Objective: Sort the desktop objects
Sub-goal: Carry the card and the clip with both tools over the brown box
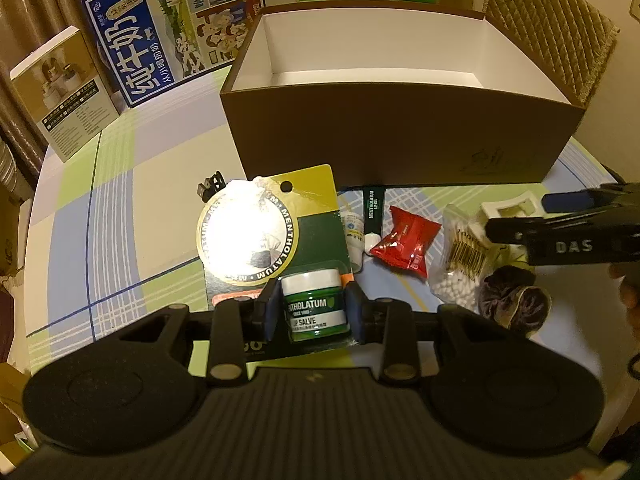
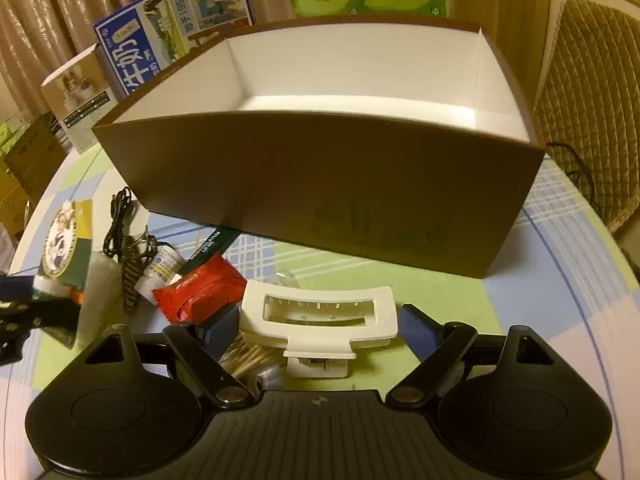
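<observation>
My left gripper (image 1: 314, 310) sits low and level over the table (image 1: 132, 184), jaws pinched on the jar of the Mentholatum lip salve card (image 1: 276, 236), just in front of the brown box (image 1: 400, 136) near the table's middle. My right gripper (image 2: 320, 326) points at that box too, jaws wide around the white clip (image 2: 320, 314), pads not touching it, as far as I can tell.
</observation>
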